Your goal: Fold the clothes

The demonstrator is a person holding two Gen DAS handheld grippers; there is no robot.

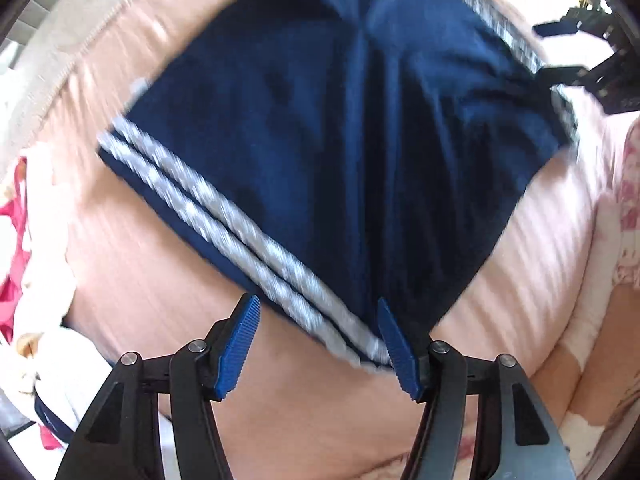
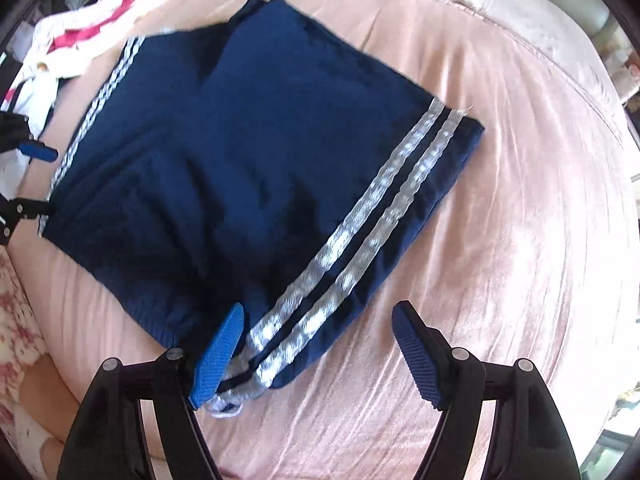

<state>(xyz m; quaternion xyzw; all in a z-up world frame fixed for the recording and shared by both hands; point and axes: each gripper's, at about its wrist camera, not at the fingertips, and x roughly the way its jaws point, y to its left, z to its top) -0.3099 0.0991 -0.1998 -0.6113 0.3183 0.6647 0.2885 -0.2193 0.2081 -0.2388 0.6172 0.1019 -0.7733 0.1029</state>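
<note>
A pair of navy shorts [image 2: 224, 168] is seen spread flat on a pink bedcover [image 2: 500, 240], with 2 silver-white side stripes [image 2: 360, 240] running along each outer edge.

In the right wrist view, the right gripper [image 2: 318, 344] is held with its blue-padded fingers wide apart above one corner of the shorts. The striped edge is found between the 2 fingers, nearer the left pad [image 2: 220, 352], which overlaps the cloth; whether it touches the fabric cannot be told. The right pad [image 2: 416, 356] is seen over bare bedcover, apart from the garment. Nothing is pinched. Far to the left of this tool, the blue tip and black frame of the left gripper [image 2: 38, 152] are visible at the opposite striped edge of the shorts.

In the left wrist view, which is blurred, the left gripper [image 1: 318, 340] is likewise spread open. A striped corner of the shorts [image 1: 340, 140] lies between its fingers, close to the right pad [image 1: 396, 352]; contact cannot be judged. The rest of the garment stretches ahead of the tool. The black frame of the right gripper [image 1: 592, 68] is seen far ahead and to the right, beyond the shorts' other striped edge.

A heap of white and red clothes [image 2: 100, 12] is seen ahead and left of the right tool, beyond the shorts. A floral fabric [image 2: 20, 320] is visible at the left margin.
</note>
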